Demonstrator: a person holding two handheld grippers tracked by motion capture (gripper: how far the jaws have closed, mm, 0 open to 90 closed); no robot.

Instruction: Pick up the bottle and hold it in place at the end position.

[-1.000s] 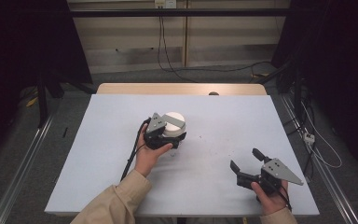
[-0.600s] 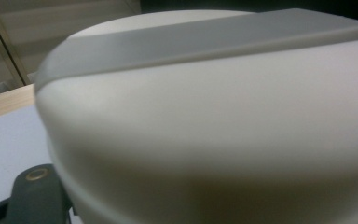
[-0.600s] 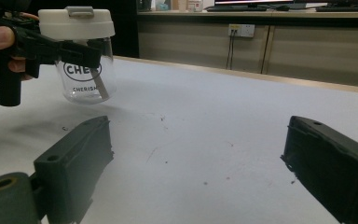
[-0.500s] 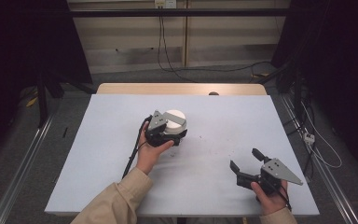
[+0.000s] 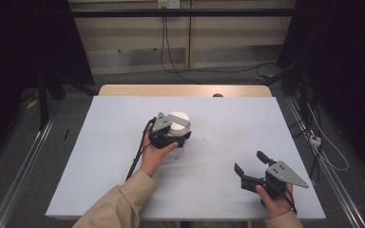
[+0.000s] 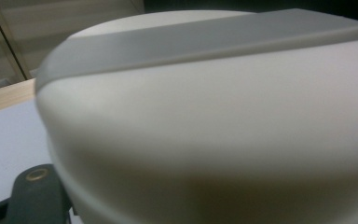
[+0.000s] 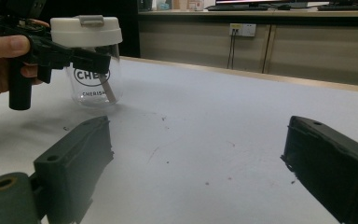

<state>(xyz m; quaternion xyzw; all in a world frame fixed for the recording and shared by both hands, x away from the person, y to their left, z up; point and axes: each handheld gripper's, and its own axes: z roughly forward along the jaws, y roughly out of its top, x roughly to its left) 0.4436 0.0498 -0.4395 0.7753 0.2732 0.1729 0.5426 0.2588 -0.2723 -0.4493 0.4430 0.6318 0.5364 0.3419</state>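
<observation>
High view: pale grey table (image 5: 123, 166) evenly lit from overhead, surroundings dim to black, shadows soft. Left gripper view: white round plastic lid (image 6: 214, 130) too close, fully out of focus. Right gripper view: near black jaws blurred, mid-distance sharp, faint shadows under them.

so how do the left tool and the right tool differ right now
The left tool sits at the clear jar, its jaws on either side of the jar just under the white lid; the right tool is open with nothing between its jaws. The left tool is near the table's middle; the right is by the near right corner. Both are black and hand-held.
</observation>
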